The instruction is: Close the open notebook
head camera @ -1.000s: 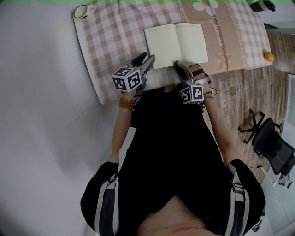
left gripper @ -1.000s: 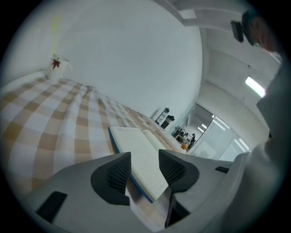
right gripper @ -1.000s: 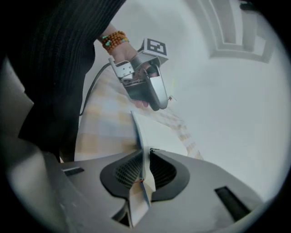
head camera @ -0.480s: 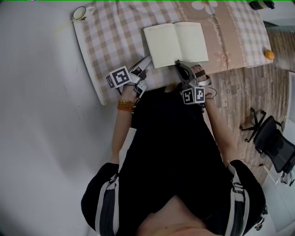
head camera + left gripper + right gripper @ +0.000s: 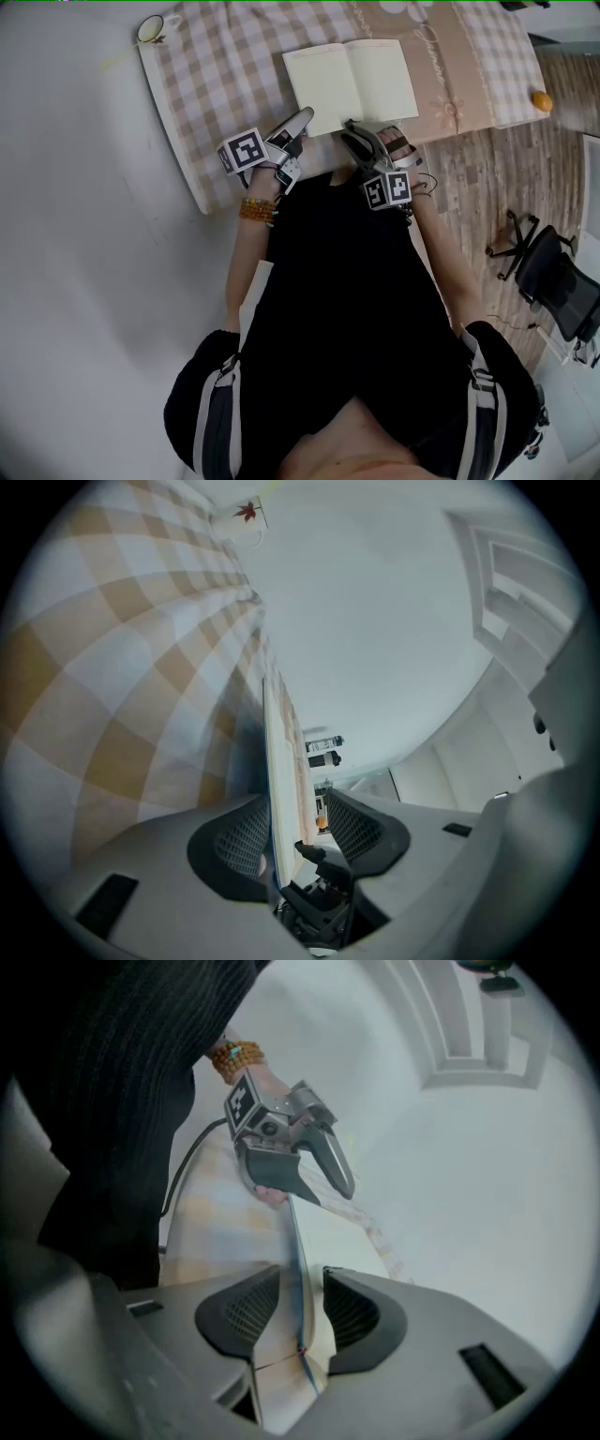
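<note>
Both left gripper point(image 5: 296, 799) and opening right gripper point(image 5: 302, 1277) straddle the notebook point(image 5: 352, 80), fingers point(image 5: 239, 841) spread, unclear from overhead.

The notebook point(image 5: 352, 80) has cream pages. The cloth point(image 5: 225, 84) is checked in beige and white, with a tan band point(image 5: 452, 66) at one o'clock. The floor point(image 5: 473, 192) is brown wood.

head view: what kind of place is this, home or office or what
Likely a home room or small study, though that is not certain. A checked tablecloth carries an open notebook and a mug, the floor is wood-patterned, and an office chair stands at the right.
</note>
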Demonstrator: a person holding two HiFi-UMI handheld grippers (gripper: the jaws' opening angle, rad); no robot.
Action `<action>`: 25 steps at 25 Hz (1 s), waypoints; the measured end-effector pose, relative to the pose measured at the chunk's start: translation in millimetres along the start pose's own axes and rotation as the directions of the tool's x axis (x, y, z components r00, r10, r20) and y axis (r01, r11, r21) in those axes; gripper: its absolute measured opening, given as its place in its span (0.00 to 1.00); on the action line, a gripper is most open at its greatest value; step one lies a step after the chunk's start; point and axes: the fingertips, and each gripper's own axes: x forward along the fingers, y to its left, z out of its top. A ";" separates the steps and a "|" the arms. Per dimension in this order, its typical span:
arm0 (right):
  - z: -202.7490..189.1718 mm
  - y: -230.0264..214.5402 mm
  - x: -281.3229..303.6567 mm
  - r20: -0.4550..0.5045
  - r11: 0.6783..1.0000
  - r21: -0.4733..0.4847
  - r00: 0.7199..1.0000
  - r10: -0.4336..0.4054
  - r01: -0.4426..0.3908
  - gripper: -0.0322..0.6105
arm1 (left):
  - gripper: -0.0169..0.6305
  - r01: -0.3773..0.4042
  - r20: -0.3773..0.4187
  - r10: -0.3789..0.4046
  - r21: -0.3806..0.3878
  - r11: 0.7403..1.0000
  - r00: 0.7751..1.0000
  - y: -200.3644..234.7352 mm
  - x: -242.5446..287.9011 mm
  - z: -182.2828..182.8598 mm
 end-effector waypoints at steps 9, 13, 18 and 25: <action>48.0 -22.7 25.6 0.066 0.995 -0.021 0.993 -0.099 0.100 0.38 | 0.30 0.070 0.004 -0.069 -0.038 0.997 0.998 -24.3 -1.6 -0.8; 68.0 -31.3 23.1 0.103 0.989 -0.055 0.986 -0.132 0.138 0.31 | 0.29 0.068 -0.028 -0.068 0.019 0.997 0.997 -33.9 -1.2 -6.7; 82.5 -42.1 17.8 0.128 0.986 -0.008 0.978 -0.162 0.164 0.27 | 0.29 0.063 -0.109 -0.045 0.165 0.984 0.993 -49.9 -3.0 -8.2; 90.0 -46.0 2.8 0.158 0.976 0.022 0.964 -0.215 0.215 0.17 | 0.29 0.096 -0.156 -0.060 0.237 0.967 0.986 -66.5 -0.8 -11.5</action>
